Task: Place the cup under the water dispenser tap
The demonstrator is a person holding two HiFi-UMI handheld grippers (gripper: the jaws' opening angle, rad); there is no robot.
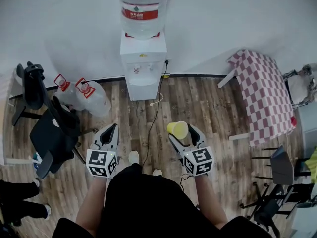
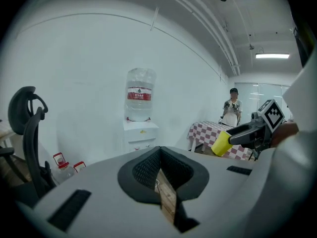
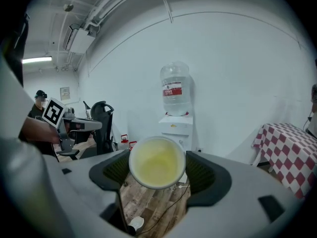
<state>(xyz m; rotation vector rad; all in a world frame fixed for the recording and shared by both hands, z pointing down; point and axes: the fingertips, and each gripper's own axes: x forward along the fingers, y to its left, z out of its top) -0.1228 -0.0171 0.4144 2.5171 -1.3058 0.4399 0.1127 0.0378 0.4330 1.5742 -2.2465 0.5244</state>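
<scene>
Yellow cup: clamped in right gripper; left gripper closed, empty. Advice: carry cup to dispenser at 12 o'clock, upright, centred under tap.

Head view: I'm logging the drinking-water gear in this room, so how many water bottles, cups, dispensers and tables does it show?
Water bottles: 3 (top bottle, first floor bottle, second floor bottle)
Cups: 1 (yellow cup)
Dispensers: 1 (water dispenser)
Tables: 1 (checked table)
Total: 6
</scene>
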